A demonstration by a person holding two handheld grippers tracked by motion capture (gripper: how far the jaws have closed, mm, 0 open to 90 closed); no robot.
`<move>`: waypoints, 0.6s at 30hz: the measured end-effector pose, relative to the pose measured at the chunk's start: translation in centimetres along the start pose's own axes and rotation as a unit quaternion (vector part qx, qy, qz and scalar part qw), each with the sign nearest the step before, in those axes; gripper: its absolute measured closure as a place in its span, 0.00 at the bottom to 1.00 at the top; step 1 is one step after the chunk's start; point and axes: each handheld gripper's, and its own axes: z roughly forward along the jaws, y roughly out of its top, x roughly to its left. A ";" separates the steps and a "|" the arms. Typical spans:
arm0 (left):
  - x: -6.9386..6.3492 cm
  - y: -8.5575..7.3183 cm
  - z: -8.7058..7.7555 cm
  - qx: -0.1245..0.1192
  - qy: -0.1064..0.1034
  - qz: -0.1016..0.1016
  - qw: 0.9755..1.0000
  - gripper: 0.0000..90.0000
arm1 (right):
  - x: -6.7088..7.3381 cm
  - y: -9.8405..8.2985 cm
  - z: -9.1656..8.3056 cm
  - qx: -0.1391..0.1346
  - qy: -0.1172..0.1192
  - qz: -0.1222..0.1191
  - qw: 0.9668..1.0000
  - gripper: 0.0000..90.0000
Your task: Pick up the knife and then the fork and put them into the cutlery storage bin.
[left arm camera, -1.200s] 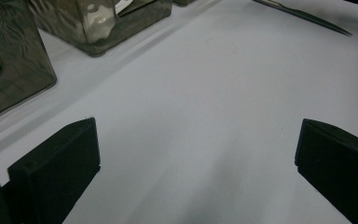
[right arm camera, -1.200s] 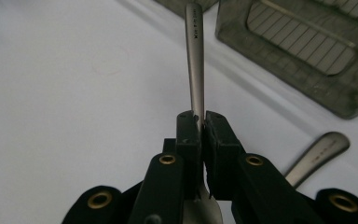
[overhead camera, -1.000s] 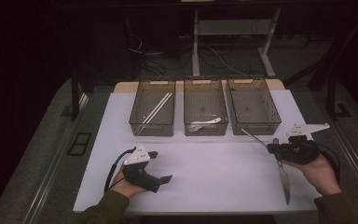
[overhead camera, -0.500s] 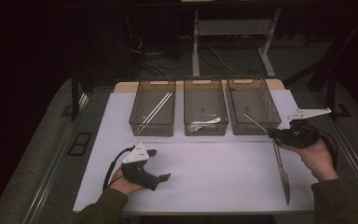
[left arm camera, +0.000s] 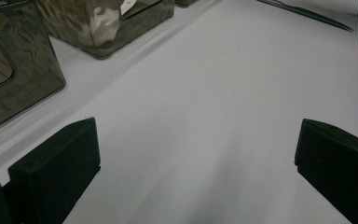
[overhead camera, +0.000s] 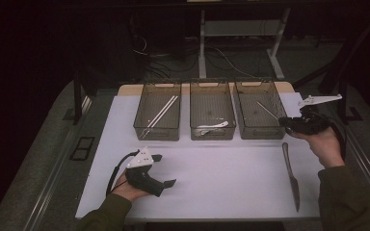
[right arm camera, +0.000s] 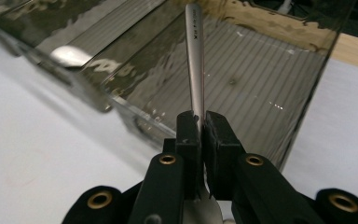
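White sheeting covers the table (overhead camera: 212, 178), with dark floor and cables beyond. Clenched in the right gripper (right arm camera: 200, 122) is a metal utensil (right arm camera: 195, 60), gripped near its wider end so that the slim handle juts out over the rightmost bin (overhead camera: 257, 132); whether it is a spoon or a fork I cannot tell, since the jaws hide its head. In the high view that gripper (overhead camera: 289, 121) sits at about 3 o'clock on the table, level with the bin's right wall, the handle (overhead camera: 266, 109) slanting down into the bin.

At 5 o'clock a table knife (overhead camera: 291, 175) lies on the sheet. The middle bin (overhead camera: 211, 134) holds a white utensil (overhead camera: 213, 126); the left bin (overhead camera: 157, 132) holds white chopsticks (overhead camera: 163, 110).

At 7 o'clock the left gripper (overhead camera: 163, 171) rests low over the sheet, jaws spread wide with nothing between them (left arm camera: 196, 168).

Risk, as I judge it: the grip is narrow and near one end, so the utensil could pivot or slip, or its handle could catch the bin's rim and shove the light bin.
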 end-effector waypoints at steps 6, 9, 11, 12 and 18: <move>0.0 0.0 0.1 0.001 -0.002 0.000 1.000 0.00 | -1.3 1.5 1.3 -0.002 -0.004 0.020 1.000 0.94; 0.0 0.0 0.0 0.001 -0.002 0.000 1.000 0.00 | -1.7 2.2 2.2 0.001 -0.008 0.025 1.000 0.94; 0.0 0.0 0.0 -0.001 -0.003 0.001 1.000 0.00 | -1.9 2.6 2.8 0.005 -0.009 0.027 1.000 0.94; 0.0 0.0 0.0 -0.001 -0.003 0.001 1.000 0.00 | -2.0 2.8 3.1 0.008 -0.012 0.030 0.999 0.94; -0.1 0.1 0.0 -0.002 -0.005 0.000 1.000 0.00 | -2.5 3.9 5.3 0.023 -0.019 0.033 0.999 0.94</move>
